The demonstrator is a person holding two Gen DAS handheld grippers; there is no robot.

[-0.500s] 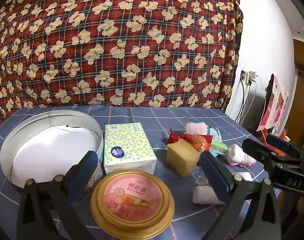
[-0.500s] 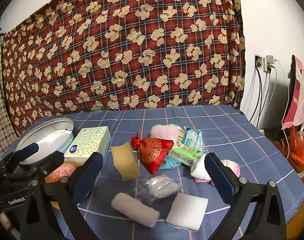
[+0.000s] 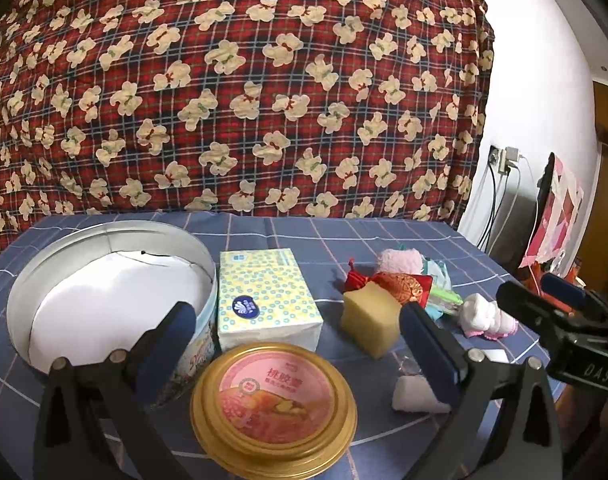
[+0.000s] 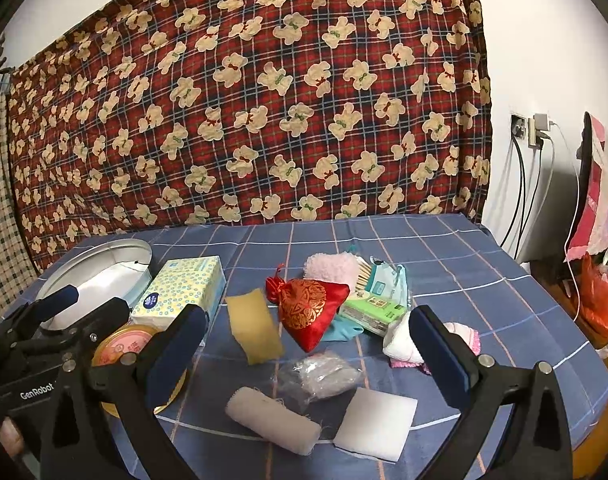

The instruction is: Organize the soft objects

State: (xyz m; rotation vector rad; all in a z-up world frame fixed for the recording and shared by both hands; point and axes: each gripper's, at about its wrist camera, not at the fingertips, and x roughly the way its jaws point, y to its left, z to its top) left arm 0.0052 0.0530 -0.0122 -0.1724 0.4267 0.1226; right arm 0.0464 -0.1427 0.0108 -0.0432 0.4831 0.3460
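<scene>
Soft things lie on the blue checked tablecloth (image 4: 484, 264): a yellow sponge (image 4: 255, 332) (image 3: 370, 318), a red embroidered pouch (image 4: 308, 310) (image 3: 400, 286), a gauze roll (image 4: 273, 420), a white foam pad (image 4: 376, 422), a clear plastic bag (image 4: 322, 374), a pink-white rolled cloth (image 4: 402, 346) (image 3: 486, 316) and a pink fluffy cloth (image 4: 332, 266). An empty round tin (image 3: 103, 292) stands at the left. My left gripper (image 3: 295, 344) is open above a gold-rimmed lid (image 3: 273, 404). My right gripper (image 4: 308, 354) is open and empty above the plastic bag.
A tissue pack (image 3: 263, 300) lies beside the tin. Green and blue packets (image 4: 378, 294) lie behind the pouch. A bear-print curtain (image 4: 243, 120) hangs behind the table. Cables and a socket (image 4: 532, 132) are on the right wall.
</scene>
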